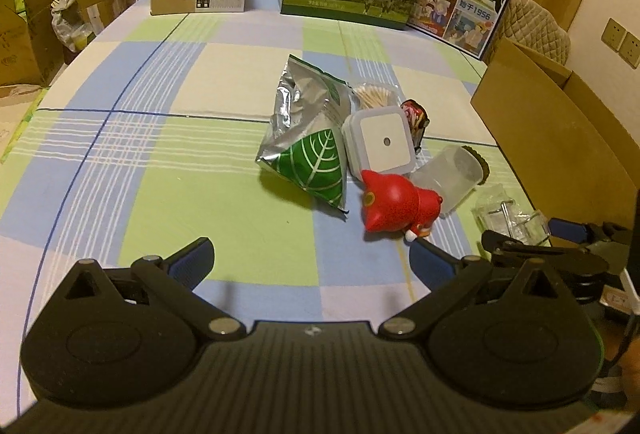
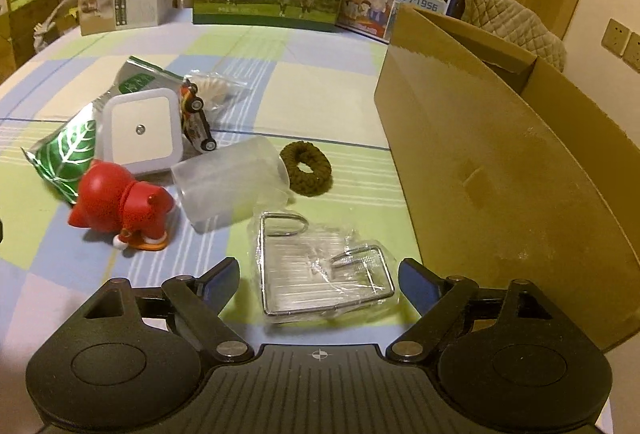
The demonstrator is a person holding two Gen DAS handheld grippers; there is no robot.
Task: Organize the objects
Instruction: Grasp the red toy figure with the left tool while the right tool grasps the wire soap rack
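Two hand-held grippers hover over a checked tablecloth (image 1: 168, 154) strewn with small goods. Left gripper (image 1: 310, 254) is spread wide, nothing between its fingers; a red cat figurine (image 1: 394, 204) lies on its side at its one o'clock. Right gripper (image 2: 318, 274) also stands spread, its blue pads apart from the plastic-wrapped wire rack (image 2: 320, 266) lying between them at twelve o'clock. A clear cup (image 2: 232, 182) lies tipped at eleven o'clock, touching a brown hair tie (image 2: 306, 168). An open cardboard box (image 2: 500, 162) stands at two o'clock.
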